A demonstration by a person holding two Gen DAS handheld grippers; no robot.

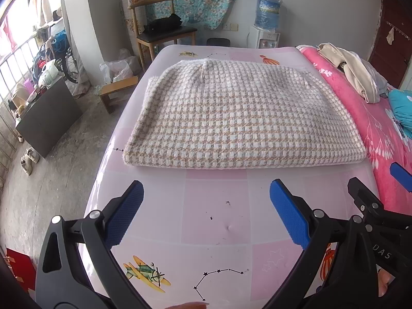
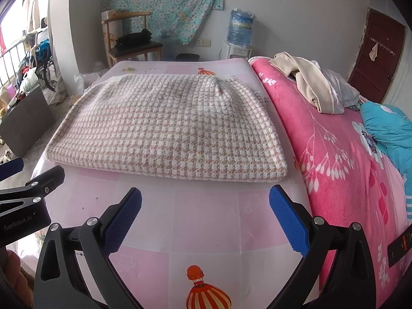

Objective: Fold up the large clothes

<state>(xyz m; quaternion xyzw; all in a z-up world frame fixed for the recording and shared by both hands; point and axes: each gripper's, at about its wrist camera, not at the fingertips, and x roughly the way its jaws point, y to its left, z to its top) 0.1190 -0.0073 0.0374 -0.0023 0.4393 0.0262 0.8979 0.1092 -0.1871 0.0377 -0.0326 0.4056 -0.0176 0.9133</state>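
**Both grippers held wide apart, folded garment lying untouched on the table**

Blue-padded fingers (image 1: 289, 213) of the left gripper (image 1: 206, 211) are seen closest to the lens, spread wide with nothing between them; only bare pink tablecloth (image 1: 216, 221) is framed in the gap. The right gripper (image 2: 206, 216) is likewise held with its jaws fully apart, gripping nothing and touching nothing. Both are kept just short of the garment's near edge.

The checked sweater (image 1: 231, 113) is laid folded into a thick rectangle across the middle of the table, its folded edge facing the grippers. It is seen again in the right wrist view (image 2: 164, 128), near the pink blanket (image 2: 334, 154) on the bed beside the table.

Each gripper is partly caught in the other's view at the frame edge, cut off. A fingertip is glimpsed at the bottom of the left view, too little to describe. The 2 hands are otherwise hidden behind the gripper bodies. A beige garment (image 2: 309, 82) is heaped on the blanket; its shape cannot be made out.
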